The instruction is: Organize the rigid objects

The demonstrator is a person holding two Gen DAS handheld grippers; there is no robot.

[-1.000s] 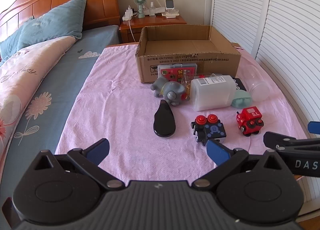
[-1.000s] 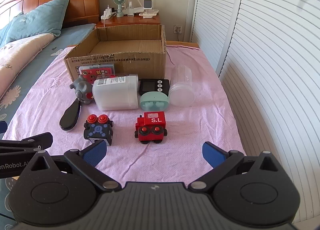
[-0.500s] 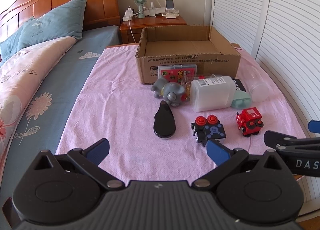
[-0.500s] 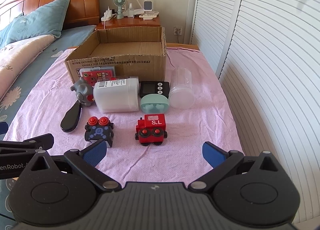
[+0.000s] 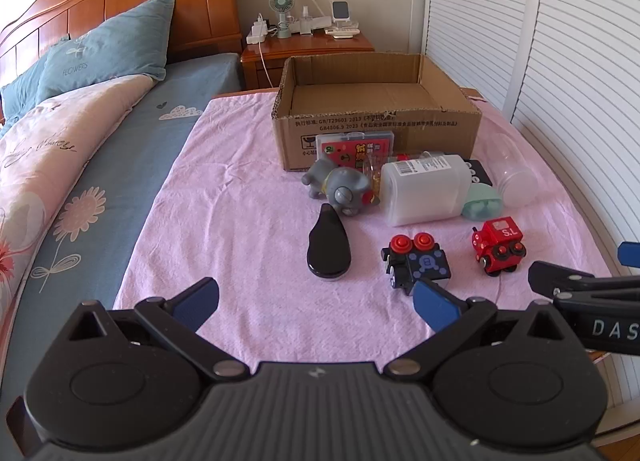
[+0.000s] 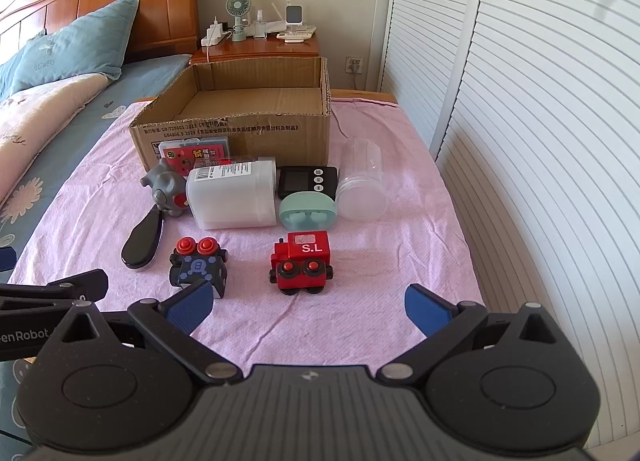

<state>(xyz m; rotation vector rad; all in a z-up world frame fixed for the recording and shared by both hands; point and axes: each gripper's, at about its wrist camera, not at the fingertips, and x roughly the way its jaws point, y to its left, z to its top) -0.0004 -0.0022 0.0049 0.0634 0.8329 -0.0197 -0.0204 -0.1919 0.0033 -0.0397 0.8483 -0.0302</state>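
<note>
Cardboard, the empty brown box (image 6: 240,129) waits behind the toys; both grippers, left gripper (image 5: 316,301) and right gripper (image 6: 308,303), hover with jaws spread wide, empty, ready to pick.

Brown cardboard box (image 6: 240,133) on a pink cloth (image 6: 360,321). In front of it: red train (image 6: 302,263) lettered S.L in white, dark train (image 6: 198,267) with 2 red knobs, mint case (image 6: 306,215), white jar (image 6: 234,197), grey toy (image 6: 164,187), glossy black oval piece (image 6: 142,239).
</note>
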